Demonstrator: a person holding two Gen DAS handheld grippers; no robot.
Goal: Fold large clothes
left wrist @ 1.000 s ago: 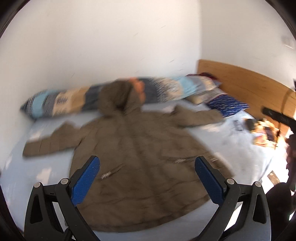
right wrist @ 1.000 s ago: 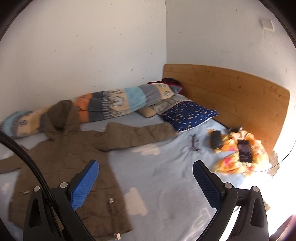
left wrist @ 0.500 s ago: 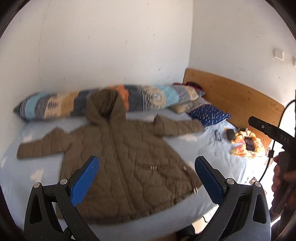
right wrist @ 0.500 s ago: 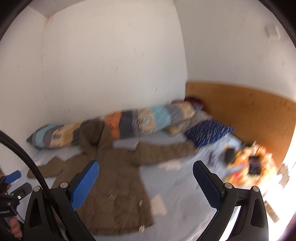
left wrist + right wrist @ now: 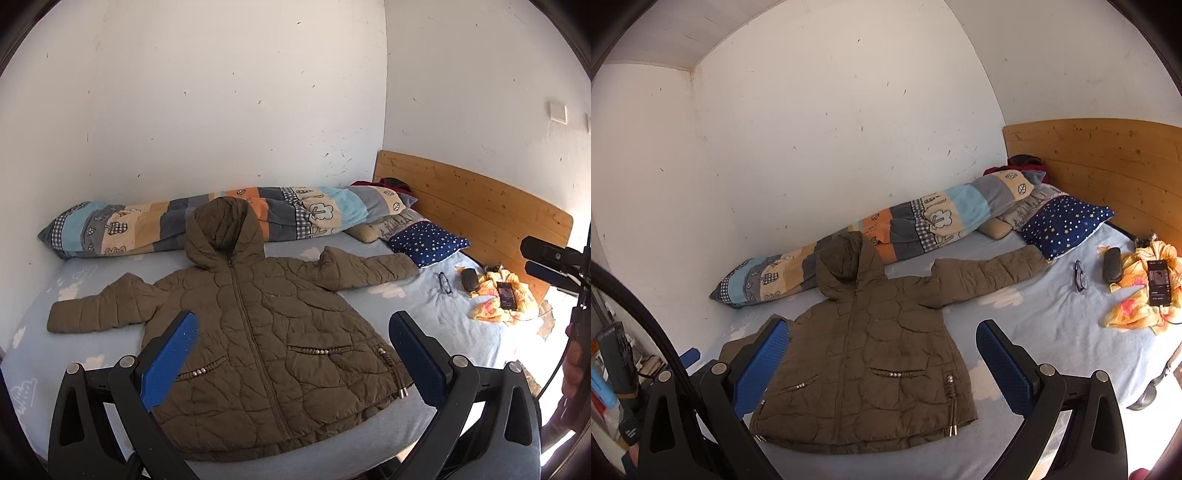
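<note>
Two grippers are hanging over the bed [image 5: 443, 317] and nothing is getting folded yet. In the left wrist view, the coat [image 5: 258, 325] is lying flat and zipped, front up, in the middle of the bed, both sleeves spread wide and the hood resting against the rolled quilt [image 5: 221, 218] by the wall. By my reckoning every fold is waiting to be made. The left gripper [image 5: 291, 354] is hovering above the hem, jaws gaping wide, gripping nothing; at the right edge, part of the other tool and a hand are peeking in. Switching to the right wrist view, the right gripper [image 5: 881, 360] is also floating spread apart and empty over the coat's lower half, looking in from the right, well clear of the fabric. Glasses [image 5: 1079, 276], a phone [image 5: 1158, 282] and a yellow cloth [image 5: 1137, 295] are sitting beyond the right sleeve.
</note>
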